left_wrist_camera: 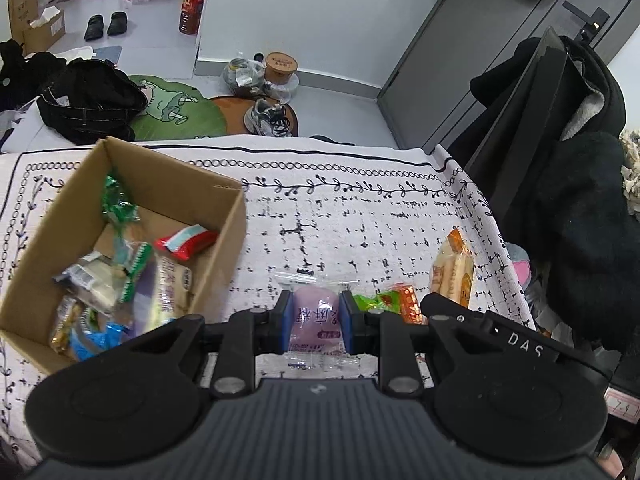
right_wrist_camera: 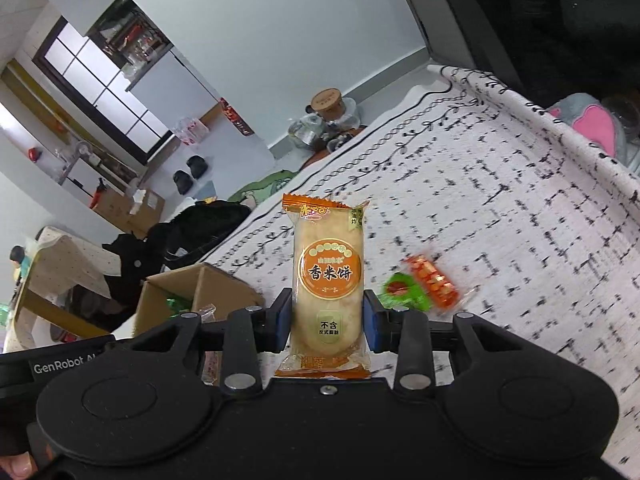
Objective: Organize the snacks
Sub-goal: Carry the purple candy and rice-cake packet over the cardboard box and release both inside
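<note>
While both tongs hang above it, the desk [left_wrist_camera: 360, 216], draped in a white cloth with black dashes and a vine border, fills most of each view. Next in size, the cardboard box [left_wrist_camera: 224, 232] sits open on the cloth to the left of the left tongs [left_wrist_camera: 316, 322], close by them; in the right wrist view it lies ahead and to the left of the right tongs [right_wrist_camera: 328, 316]. Several wrapped snacks are piled inside it, among them a red-and-white packet [left_wrist_camera: 186, 242] leaning at its right wall and a green wrapper [left_wrist_camera: 116, 200] near the far corner.

The rice cracker pack [right_wrist_camera: 328, 288], orange with a round label, stands upright between the blue pads of the right tongs, which are closed on its 2 long sides; it is lifted clear of the cloth. In the left wrist view it shows to the right of the left tongs.

The purple candy pouch [left_wrist_camera: 316, 316], in clear wrapping, is pinched between the pads of the left tongs, narrowly set.

2 small snacks lie on the cloth between the tongs: a green wrapped candy [right_wrist_camera: 404, 294] and, touching it, an orange-red one [right_wrist_camera: 434, 284].
</note>
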Demonstrator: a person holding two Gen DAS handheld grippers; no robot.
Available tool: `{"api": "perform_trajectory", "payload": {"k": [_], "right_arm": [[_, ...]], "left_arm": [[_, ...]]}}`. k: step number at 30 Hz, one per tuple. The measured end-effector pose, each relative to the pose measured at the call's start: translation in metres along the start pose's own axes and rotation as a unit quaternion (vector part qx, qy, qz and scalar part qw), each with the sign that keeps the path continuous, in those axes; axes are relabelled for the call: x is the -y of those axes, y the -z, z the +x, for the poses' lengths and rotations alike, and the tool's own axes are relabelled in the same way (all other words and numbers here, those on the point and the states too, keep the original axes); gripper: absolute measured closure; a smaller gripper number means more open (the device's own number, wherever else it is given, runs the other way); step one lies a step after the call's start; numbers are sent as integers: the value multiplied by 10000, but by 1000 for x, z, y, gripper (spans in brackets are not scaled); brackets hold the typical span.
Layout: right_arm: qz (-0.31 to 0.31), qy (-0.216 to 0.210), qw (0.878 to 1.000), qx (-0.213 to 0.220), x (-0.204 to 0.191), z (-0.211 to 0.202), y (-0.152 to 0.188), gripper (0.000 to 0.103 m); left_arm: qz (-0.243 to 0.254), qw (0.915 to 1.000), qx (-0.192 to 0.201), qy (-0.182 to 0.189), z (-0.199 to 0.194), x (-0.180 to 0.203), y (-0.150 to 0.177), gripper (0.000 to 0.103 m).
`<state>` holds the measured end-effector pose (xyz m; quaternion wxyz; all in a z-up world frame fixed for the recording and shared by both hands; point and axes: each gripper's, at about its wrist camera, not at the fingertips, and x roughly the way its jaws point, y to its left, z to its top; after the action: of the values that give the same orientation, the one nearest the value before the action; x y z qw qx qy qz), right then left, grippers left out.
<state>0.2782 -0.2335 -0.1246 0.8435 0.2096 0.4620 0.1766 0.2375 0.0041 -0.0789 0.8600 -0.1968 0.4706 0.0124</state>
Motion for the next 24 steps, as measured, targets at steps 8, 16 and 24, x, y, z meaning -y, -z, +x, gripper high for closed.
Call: {"api": "perform_trajectory", "payload": {"k": [8,16,24], "right_arm": [[-49,-262,9996,34,-28,1,14,68],[-149,-485,9987,-34,-55,7,26,68],[-261,-489,9984,-119,-77,17,34,68]], "left_arm": [[-5,9999,81,-70,-19,-22,-2,80],[-84,9997,110,-179,-31,-49,-2,80],[-272,9989,180,-340,-39,-82,-7,80]]}}
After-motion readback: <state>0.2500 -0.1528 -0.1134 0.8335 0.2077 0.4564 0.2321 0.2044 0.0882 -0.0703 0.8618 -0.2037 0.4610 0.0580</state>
